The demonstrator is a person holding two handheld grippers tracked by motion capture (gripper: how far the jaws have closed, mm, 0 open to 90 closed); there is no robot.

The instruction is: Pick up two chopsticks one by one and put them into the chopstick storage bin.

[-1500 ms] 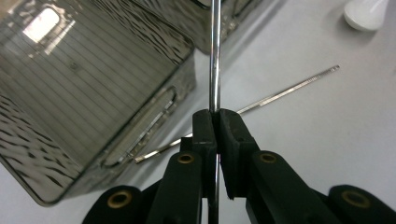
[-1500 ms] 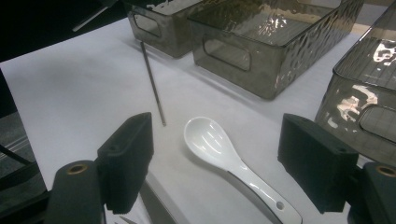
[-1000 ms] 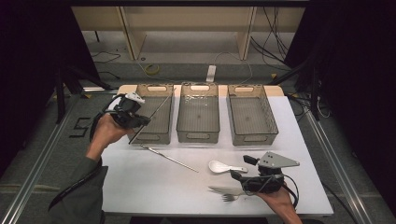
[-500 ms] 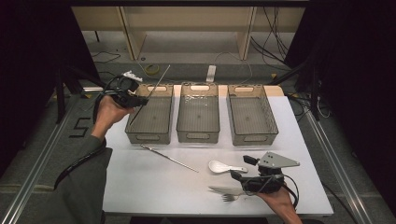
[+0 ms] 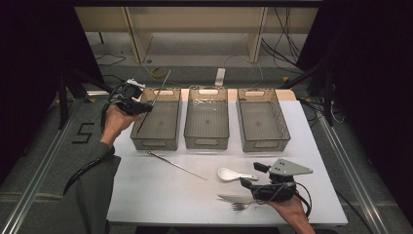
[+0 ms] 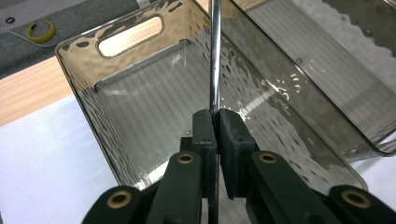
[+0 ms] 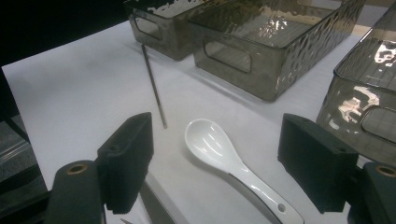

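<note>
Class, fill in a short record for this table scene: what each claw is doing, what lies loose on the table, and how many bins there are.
left claw: shut on metal rod, over the left bin
right claw: open, white spoon on the table between its jaws
loose items: second metal rod, fork
bins: three, in a row
surface: white table

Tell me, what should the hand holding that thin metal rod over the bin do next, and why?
Probably lower it a little and open the jaws. The left gripper is shut on the metal chopstick, which already hangs tilted over the left bin, so letting go should drop it inside.
</note>
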